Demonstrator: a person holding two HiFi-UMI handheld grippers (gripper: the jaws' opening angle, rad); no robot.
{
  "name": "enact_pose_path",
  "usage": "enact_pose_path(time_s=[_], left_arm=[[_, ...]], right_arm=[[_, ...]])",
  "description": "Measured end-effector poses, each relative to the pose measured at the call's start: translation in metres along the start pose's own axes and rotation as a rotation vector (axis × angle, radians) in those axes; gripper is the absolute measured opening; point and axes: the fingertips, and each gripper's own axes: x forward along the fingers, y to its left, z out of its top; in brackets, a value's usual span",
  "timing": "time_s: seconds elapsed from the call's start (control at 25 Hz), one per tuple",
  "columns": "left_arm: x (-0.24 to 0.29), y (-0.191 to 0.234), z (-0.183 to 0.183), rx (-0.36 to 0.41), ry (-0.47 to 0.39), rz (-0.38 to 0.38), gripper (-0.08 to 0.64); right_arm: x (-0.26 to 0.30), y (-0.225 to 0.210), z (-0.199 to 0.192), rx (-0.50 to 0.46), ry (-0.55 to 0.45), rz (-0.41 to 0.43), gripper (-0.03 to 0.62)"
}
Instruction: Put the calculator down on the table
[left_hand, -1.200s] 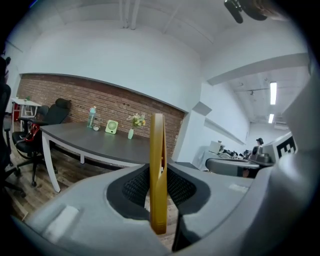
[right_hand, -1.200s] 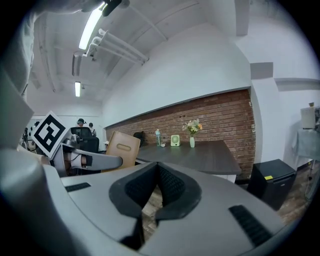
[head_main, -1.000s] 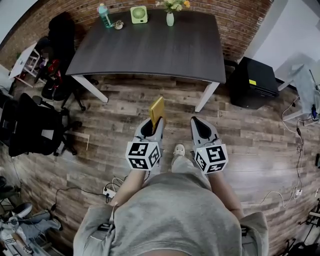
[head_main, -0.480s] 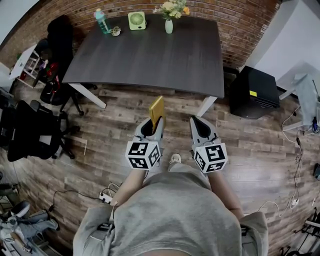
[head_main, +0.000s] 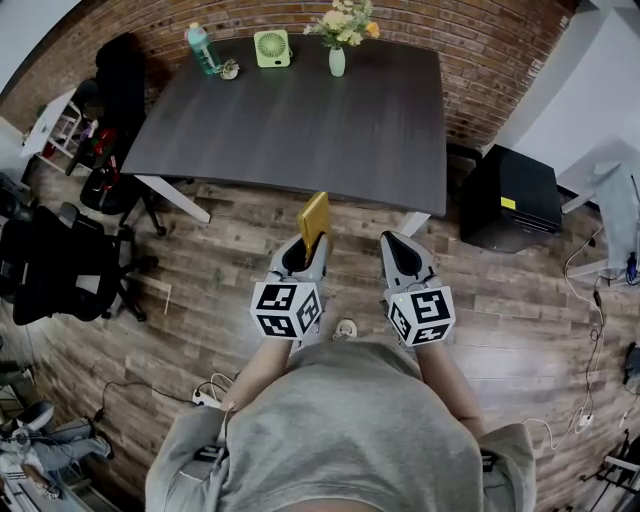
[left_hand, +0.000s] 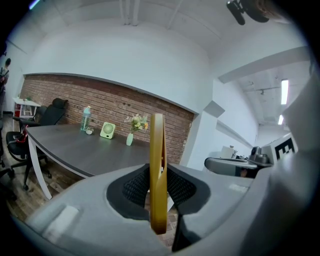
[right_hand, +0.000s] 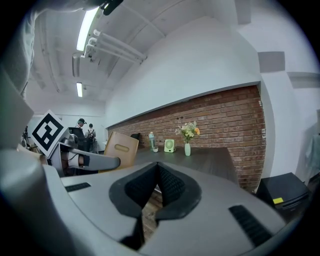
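Calculator (head_main: 314, 219): yellow, thin, stiff; judged light and smooth-cased, best gripped across its flat faces. It is clamped upright in the left tongs (head_main: 303, 250), over the floor, near the bench (head_main: 300, 110). The right tongs (head_main: 398, 245) are closed, empty.

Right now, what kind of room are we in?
Probably an office or workroom. A long dark grey table stands against a red brick wall, black wheeled office chairs sit beside it, and a small green desk fan stands on the tabletop.
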Motion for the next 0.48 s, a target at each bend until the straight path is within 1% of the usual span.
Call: enact_pose_path(time_s=[0.16, 0.32, 0.48], left_arm=[[0.013, -0.002, 0.004, 0.005, -0.003, 0.008, 0.087], [0.018, 0.001, 0.002, 0.002, 0.001, 0.021, 0.087], [0.017, 0.004, -0.001, 0.000, 0.008, 0.033, 0.087]], right_arm=[[0.009, -0.013, 0.001, -0.010, 0.002, 0.005, 0.002], [0.014, -0.013, -0.002, -0.027, 0.011, 0.019, 0.002], [0.014, -0.013, -0.006, -0.020, 0.019, 0.027, 0.002]])
